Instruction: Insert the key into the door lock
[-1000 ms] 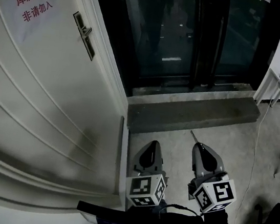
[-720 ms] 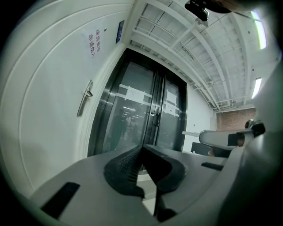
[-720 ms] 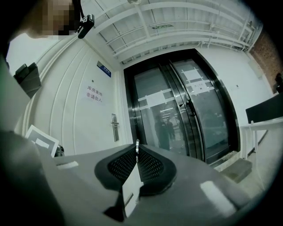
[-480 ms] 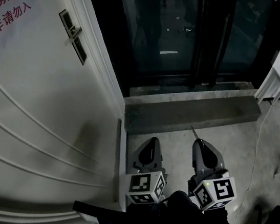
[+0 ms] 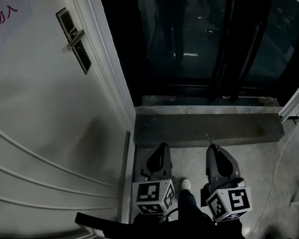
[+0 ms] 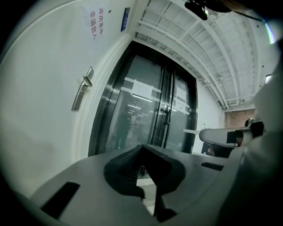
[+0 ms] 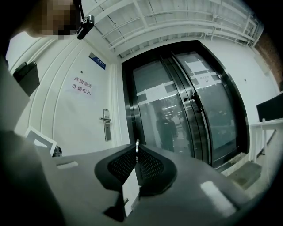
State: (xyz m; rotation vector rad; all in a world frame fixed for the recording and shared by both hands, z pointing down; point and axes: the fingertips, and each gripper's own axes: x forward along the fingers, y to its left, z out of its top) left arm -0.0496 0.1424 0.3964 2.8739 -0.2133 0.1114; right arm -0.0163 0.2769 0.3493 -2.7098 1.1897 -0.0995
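Key (image 7: 137, 147) stands pinched between the jaws of the right gripper (image 5: 215, 151). Its thin metal blade pokes out just past the jaw tips, at the centre of the right gripper view. Lower between the same jaws sits a flat white piece (image 7: 131, 190); what it is cannot be told. In the head view the blade shows as a fine sliver above that gripper, right of centre in the lower half of the frame.

The door lock (image 5: 74, 40), a narrow dark plate with a lever handle, is mounted on the white door (image 5: 38, 128) in the upper left of the head view, well apart from the key. In the right gripper view the plate lies left of the blade and a little above it, at middle left.

The left gripper (image 5: 162, 146) hangs just beside the right one at lower centre, its jaws pressed together and empty.

Counted: two grippers, each with one marker cube; one key; one lock plate with one handle; one sign with red lettering (image 5: 2, 10) at the far upper left of the door; one small blue plate (image 7: 97, 61) high on the wall; one dark glass door of two leaves (image 5: 216, 37) filling the top centre; one stone step (image 5: 209, 127) below it; one shoe (image 5: 185, 185) between the grippers.
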